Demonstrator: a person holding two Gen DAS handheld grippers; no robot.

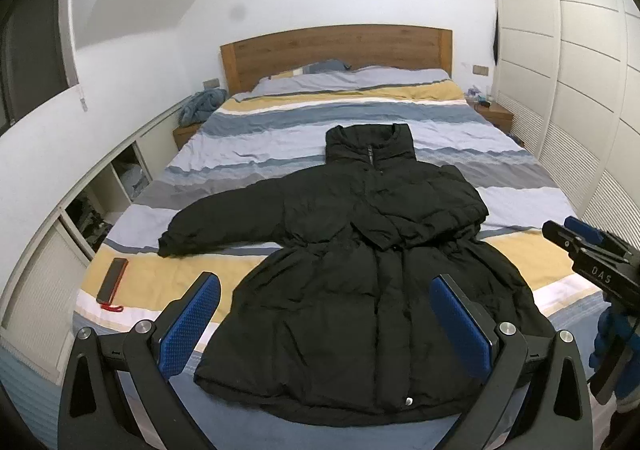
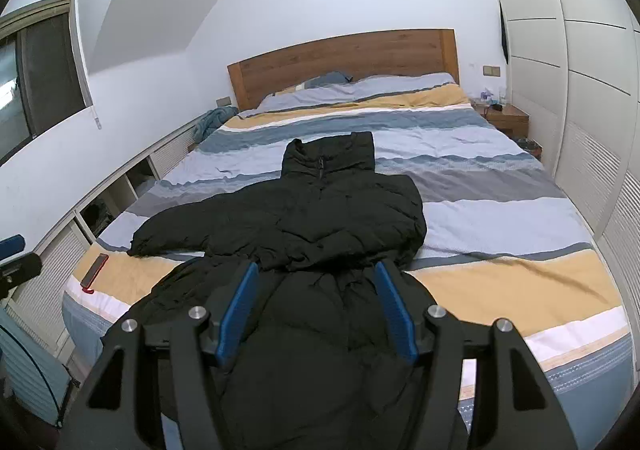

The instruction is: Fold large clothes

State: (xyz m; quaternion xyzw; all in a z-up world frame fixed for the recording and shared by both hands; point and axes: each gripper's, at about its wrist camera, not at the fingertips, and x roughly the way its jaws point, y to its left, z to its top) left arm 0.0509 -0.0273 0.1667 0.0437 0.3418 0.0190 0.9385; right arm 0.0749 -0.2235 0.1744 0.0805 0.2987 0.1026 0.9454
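On the striped bed (image 1: pixel 520 218) a black puffer coat (image 1: pixel 360 290) lies front-up, its collar toward the wooden headboard (image 1: pixel 336 46) and its hem at the near edge. One sleeve (image 1: pixel 224 218) stretches out flat to the left side of the pictures; the other is folded in across the chest, ending at the waist.

Seen from the left wrist, the left gripper (image 1: pixel 326 282) hangs above the coat's lower half with its jaws wide apart and nothing between the blue pads; the hem lies beneath and between them, apart from them. Seen from the right wrist, the right gripper (image 2: pixel 316 274) stands open at a middling width, empty as well, its fingertips framing the gathered waist just below the folded sleeve, above the fabric and not gripping it.

Only the left wrist view takes in the whole hem, with a small white snap (image 1: pixel 409 402) near its edge, and the right gripper's body entering at the picture's right edge. The right wrist view instead shows a window (image 2: pixel 40 78) on the wall and a piece of the left gripper at the picture's left edge. Both show a dark phone-like slab (image 1: pixel 112 279) with a red piece on the yellow stripe, well apart from the outstretched cuff, and the white wardrobe (image 1: pixel 580 90).
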